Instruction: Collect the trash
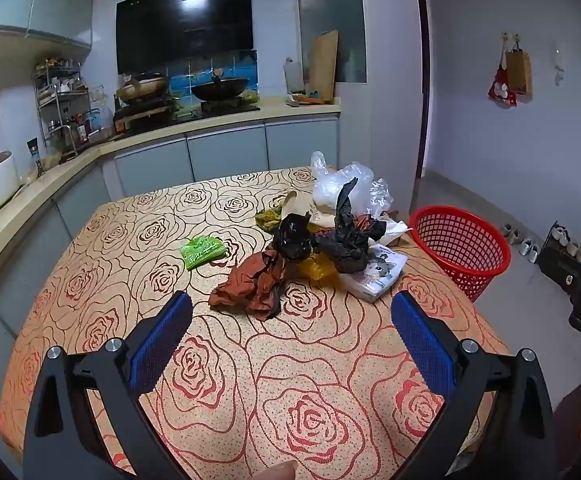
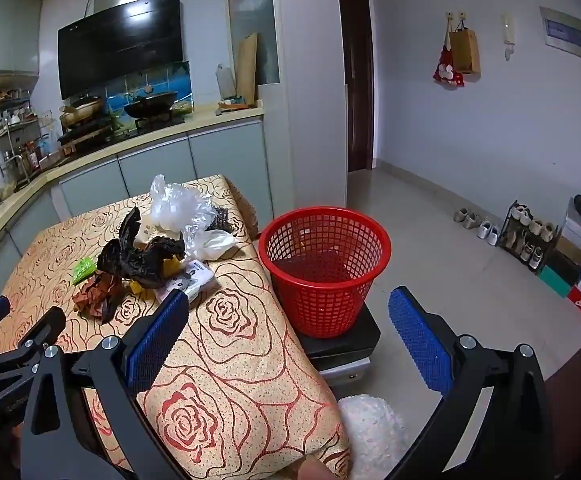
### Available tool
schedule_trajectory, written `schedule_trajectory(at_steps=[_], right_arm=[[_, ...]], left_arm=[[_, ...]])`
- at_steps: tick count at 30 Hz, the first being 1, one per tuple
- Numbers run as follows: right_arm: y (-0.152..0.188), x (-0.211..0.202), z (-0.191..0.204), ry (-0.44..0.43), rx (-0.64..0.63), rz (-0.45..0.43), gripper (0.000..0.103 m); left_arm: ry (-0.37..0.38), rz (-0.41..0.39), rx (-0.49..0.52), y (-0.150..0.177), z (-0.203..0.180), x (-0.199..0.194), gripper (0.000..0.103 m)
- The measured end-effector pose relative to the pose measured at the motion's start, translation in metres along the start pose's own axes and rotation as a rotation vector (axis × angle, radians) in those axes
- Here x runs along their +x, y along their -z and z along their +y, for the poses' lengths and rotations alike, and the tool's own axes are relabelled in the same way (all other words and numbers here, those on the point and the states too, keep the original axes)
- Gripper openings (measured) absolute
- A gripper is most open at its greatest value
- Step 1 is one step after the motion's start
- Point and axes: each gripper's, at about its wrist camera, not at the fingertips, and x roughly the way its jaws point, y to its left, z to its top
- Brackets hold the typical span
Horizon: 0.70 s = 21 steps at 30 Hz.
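The trash pile (image 1: 322, 236) lies on the far right part of the table (image 1: 250, 360), its long axis running from near left to far right. The red basket (image 2: 324, 268) stands upright just right of the table, mouth up. Left hand-held gripper (image 1: 290, 316) and right hand-held gripper (image 2: 288, 320) both gape wide, holding nothing

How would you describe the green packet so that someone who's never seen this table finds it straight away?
Start at the table with the rose-patterned cloth, then find the heap of crumpled bags on it. The green packet lies flat on the cloth beside that heap, towards the kitchen counter; it is the only bright green thing there.
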Motion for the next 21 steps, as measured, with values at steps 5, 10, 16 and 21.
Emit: schedule_trajectory(at_steps=[5, 10, 16, 21], right_arm=[[0.0008, -0.0006, 0.0006, 0.000, 0.000, -0.007, 0.098], [0.0013, -0.0010, 0.0005, 0.000, 0.001, -0.008, 0.098], [-0.0005, -0.0014, 0.0002, -0.004, 0.003, -0.010, 0.098], [-0.0015, 0.0038, 0.0004, -0.009, 0.004, -0.012, 0.098]], left_arm=[[-0.003, 0.002, -0.005, -0.0009, 0.0025, 0.0007, 0.096], [-0.005, 0.003, -0.008, -0.0014, 0.0039, 0.0025, 0.096], [-0.005, 0.000, -0.009, -0.0041, 0.0054, 0.0034, 0.096], [-0.004, -0.003, -0.008, -0.0063, 0.0055, 0.0031, 0.096]])
